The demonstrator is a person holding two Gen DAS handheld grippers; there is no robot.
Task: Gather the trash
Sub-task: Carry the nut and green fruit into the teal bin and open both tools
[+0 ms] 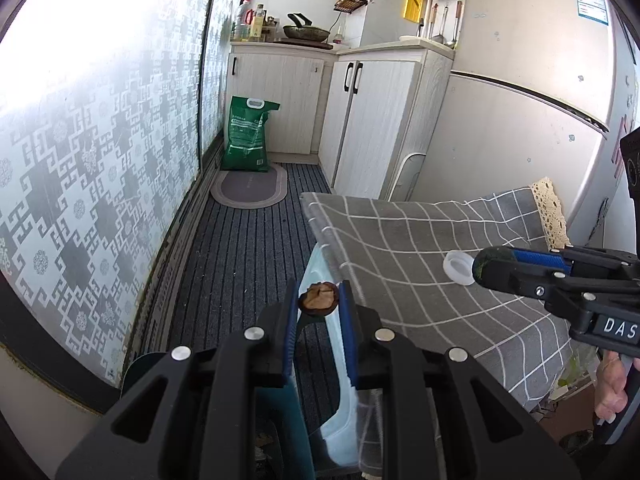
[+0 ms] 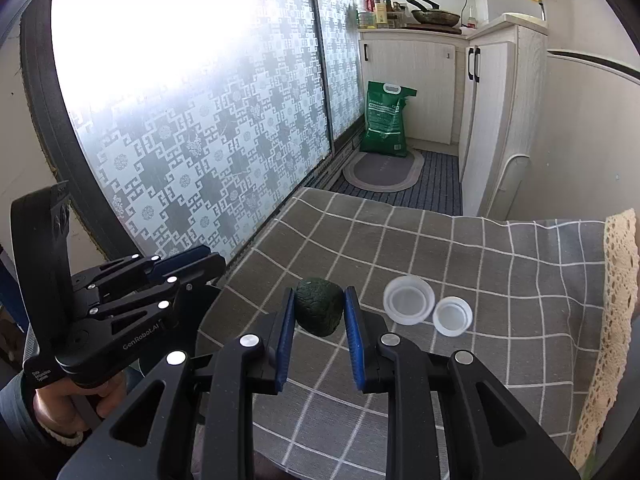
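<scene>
Left tool (image 1: 319, 300) nearest the lens: blue pads clamped on a brown nut shell half (image 1: 319, 298), hollow side up, ragged rim, held off the desk edge over the floor. Right tool (image 2: 319, 312) clamped on a dark green wrinkled lump (image 2: 319, 306), looks like avocado skin or a similar peel, can't tell exactly; held just above the desk.

Desk (image 2: 500, 280) is covered by a grey cloth with a white grid, with a cream lace trim (image 2: 618, 300) on the right edge. Two clear plastic lids (image 2: 409, 300) sit on the cloth just right of the right tool, touching or almost touching each other; the second, smaller one (image 2: 453, 316) lies nearer the lace.

Room: narrow kitchen, dark striped floor mat (image 1: 240, 248), oval grey rug (image 1: 250, 189), green bag (image 1: 249, 136) standing against pale cabinets (image 1: 372, 120), pan (image 1: 306, 32) and bottles on the far counter, fridge (image 1: 532, 92) at right, frosted patterned sliding glass (image 1: 92, 152) at left, blown out by daylight.

Hard to see: a pale blue thing (image 1: 340, 400) under the desk edge is mostly blocked by the left tool, unclear what it is. Person's hand (image 2: 68, 404) on the left tool's handle is cut by the frame. In the left view only one lid shows, part hidden by the right tool's tip.
</scene>
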